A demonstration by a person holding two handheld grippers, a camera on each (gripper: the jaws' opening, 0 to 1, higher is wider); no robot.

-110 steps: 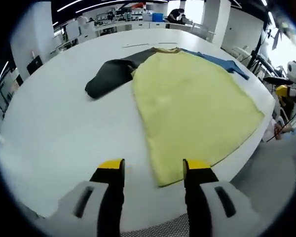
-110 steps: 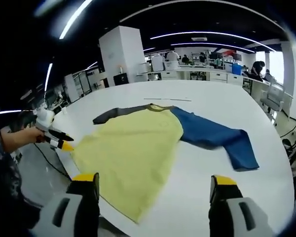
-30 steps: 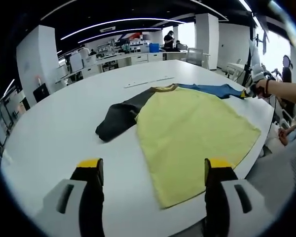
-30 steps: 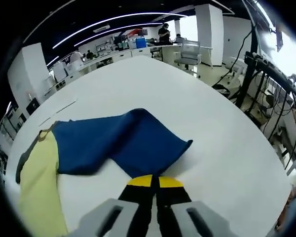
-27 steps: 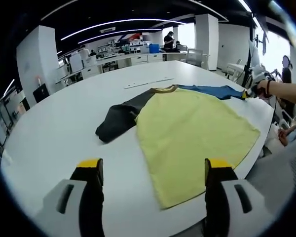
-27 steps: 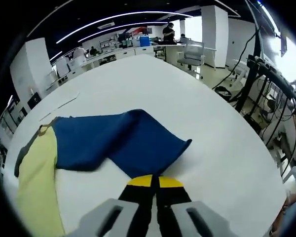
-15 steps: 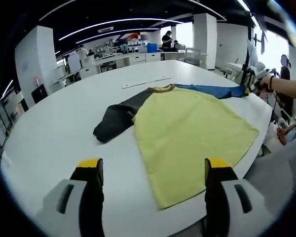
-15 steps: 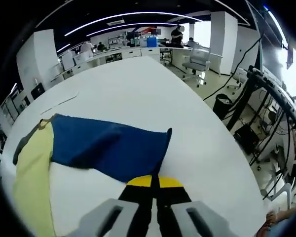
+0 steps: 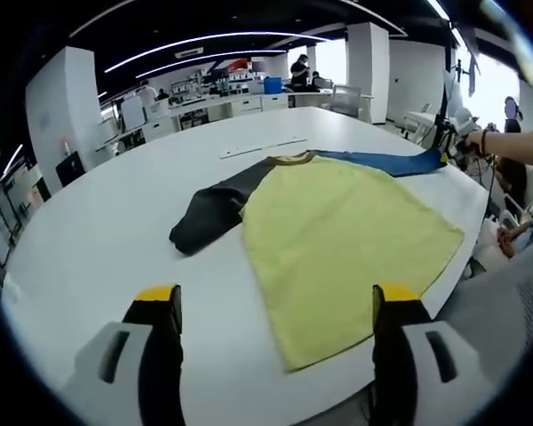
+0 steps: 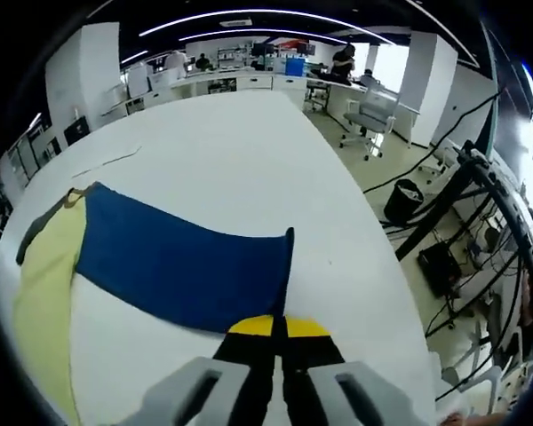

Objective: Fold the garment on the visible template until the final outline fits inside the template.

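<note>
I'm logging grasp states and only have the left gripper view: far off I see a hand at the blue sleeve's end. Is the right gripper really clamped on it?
Observer: Yes. In the right gripper view the right gripper is shut on the blue sleeve at its cuff edge.
Operator: Is the sleeve bunched up?
Observer: No, it lies spread out flat, stretched from the yellow body toward the fingers.
Operator: How near is the table edge?
Observer: The white table ends just right of the cuff; floor and cables lie beyond.
</note>
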